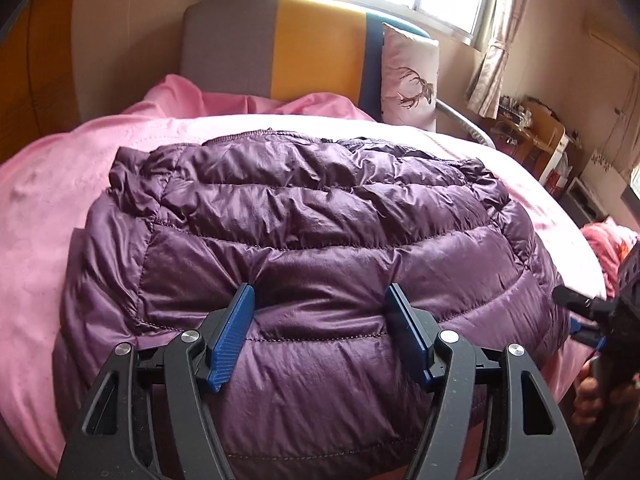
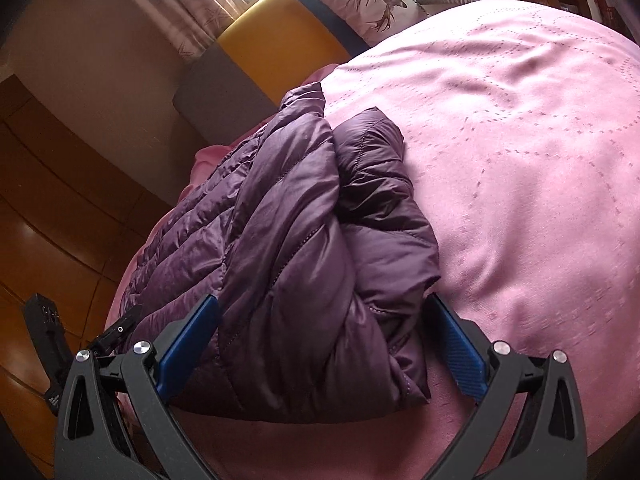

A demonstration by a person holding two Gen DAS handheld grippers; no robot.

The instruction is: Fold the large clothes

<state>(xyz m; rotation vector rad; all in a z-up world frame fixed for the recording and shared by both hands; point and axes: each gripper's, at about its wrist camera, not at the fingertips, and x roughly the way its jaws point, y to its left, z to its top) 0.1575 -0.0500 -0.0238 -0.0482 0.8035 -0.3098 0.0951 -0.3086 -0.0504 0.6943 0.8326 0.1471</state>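
A purple quilted down jacket [image 1: 312,216] lies folded on a bed with a pink cover [image 1: 36,224]. My left gripper [image 1: 320,300] is open, its blue pads [image 1: 234,332] pressing down on the jacket's near edge, nothing clamped. My right gripper [image 2: 324,312] is open and straddles the jacket's right end [image 2: 304,240], where a folded sleeve [image 2: 380,168] lies on top. The right gripper also shows at the right edge of the left wrist view [image 1: 592,316], beside the jacket. The left gripper shows at the left edge of the right wrist view [image 2: 116,332].
A grey, yellow and blue headboard [image 1: 280,48] stands at the far end with a deer-print pillow [image 1: 408,76] leaning on it. Wooden wardrobe panels [image 2: 48,184] are on the left. A cluttered desk [image 1: 532,132] and window curtains [image 1: 488,68] are on the right. The pink cover [image 2: 520,160] spreads right of the jacket.
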